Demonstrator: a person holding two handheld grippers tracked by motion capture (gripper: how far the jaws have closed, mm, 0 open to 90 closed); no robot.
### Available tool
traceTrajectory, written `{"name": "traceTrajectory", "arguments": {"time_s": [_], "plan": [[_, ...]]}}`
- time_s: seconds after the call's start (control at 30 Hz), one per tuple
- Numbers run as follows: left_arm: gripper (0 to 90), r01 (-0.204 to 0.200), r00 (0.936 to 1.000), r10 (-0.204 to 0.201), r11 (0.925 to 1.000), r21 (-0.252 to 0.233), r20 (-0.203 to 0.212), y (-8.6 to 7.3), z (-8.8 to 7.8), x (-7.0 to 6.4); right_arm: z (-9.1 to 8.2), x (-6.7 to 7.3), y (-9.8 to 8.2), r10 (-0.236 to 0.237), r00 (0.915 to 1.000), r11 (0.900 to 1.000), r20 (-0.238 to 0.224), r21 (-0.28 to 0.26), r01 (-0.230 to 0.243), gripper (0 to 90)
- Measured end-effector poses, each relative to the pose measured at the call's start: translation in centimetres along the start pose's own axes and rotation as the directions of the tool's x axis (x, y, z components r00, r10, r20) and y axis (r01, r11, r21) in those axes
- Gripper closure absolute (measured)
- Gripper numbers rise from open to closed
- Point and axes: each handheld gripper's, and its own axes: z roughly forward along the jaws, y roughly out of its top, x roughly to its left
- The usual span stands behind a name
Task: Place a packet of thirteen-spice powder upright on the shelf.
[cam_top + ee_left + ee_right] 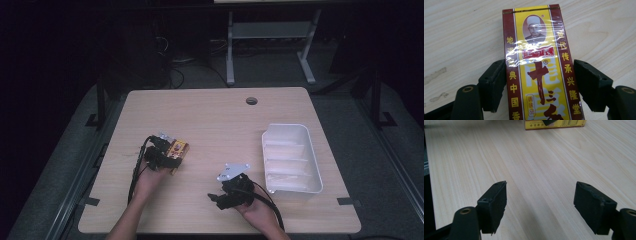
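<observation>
Jaws of the left gripper [540, 82] straddle a yellow-and-red box [539, 65] lying flat on the wooden table [220, 120] — a gap shows on the right side. The right gripper [540, 206] hangs wide apart over bare wood — near a white bin [291, 157].

The box's [541, 67] lower end ran off the bottom edge. In the right gripper view, the box [555, 123] was cut off at the top.

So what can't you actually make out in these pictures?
- Box, left gripper view: bottom cut off by the frame edge; whether the jaws press it is unclear.
- Box, right gripper view: cut off by the top edge.
- Box, high view: print too small, partly behind the left gripper.
- Tray, high view: contents too pale to identify.
</observation>
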Motion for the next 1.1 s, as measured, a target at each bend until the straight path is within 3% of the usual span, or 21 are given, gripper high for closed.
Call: {"name": "traceTrajectory", "arguments": {"time_s": [0.3, 0.67, 0.83, 1.1], "plan": [[31.7, -0.003, 0.9998, 0.003, 1.0, 0.006, 0.02, -0.1, -0.1, 0.1, 0.4, 0.3, 0.2, -0.013, 0.9999, 1.0, 0.005, 0.01, 0.013, 25.6], [32.7, -0.023, 0.999, 0.024, 0.9993, -0.029, 0.037, -0.8, -1.0, 0.5, 0.7, 0.3, 0.4, -0.009, 0.9999, 1.0, -0.006, 0.011, 0.01, 25.7], [32.6, -0.043, 0.9978, 0.047, 0.9964, -0.074, 0.046, -1.1, -2.3, 0.3, 0.7, 0.4, 0.6, -0.011, 0.9999, 1.0, -0.011, 0.005, 0.011, 25.7], [32.6, -0.08, 0.9926, 0.093, 0.9857, -0.148, 0.078, -2.3, -4.1, -1.3, 0.3, 0.2, 1.4, 0.002, 1.0, 1.0, -0.008, -0.024, -0.002, 25.7]]}}
